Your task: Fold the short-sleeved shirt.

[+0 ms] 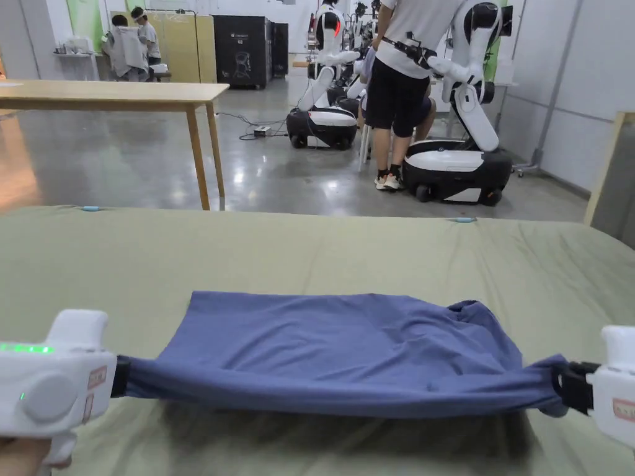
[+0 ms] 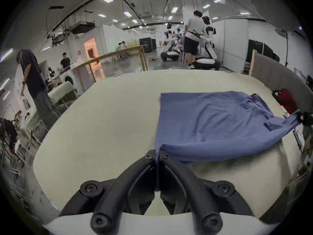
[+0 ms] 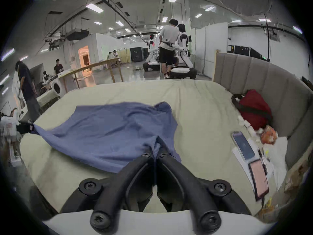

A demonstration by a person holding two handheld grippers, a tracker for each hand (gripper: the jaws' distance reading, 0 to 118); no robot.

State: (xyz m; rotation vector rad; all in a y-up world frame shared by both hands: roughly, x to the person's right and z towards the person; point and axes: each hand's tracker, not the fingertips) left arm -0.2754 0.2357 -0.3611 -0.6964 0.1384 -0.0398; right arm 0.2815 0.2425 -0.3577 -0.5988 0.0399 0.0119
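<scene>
A blue short-sleeved shirt [image 1: 341, 353] lies partly on the green-covered bed [image 1: 310, 254], its near edge lifted and stretched taut between my two grippers. My left gripper [image 1: 119, 376] is shut on the shirt's near left corner; its own view has the jaws [image 2: 157, 154] pressed together on blue cloth [image 2: 211, 123]. At the right, my right gripper [image 1: 573, 387] is shut on the near right corner, the cloth [image 3: 110, 130] bunched between its jaws [image 3: 155, 152]. The far edge of the shirt rests flat on the bed.
A red bag [image 3: 254, 109], two phones [image 3: 243, 145] and papers lie on the bed's right side by a padded headboard [image 3: 271, 79]. A wooden table [image 1: 124, 93], wheeled robots [image 1: 459, 155] and a standing person [image 1: 403, 74] are beyond the bed.
</scene>
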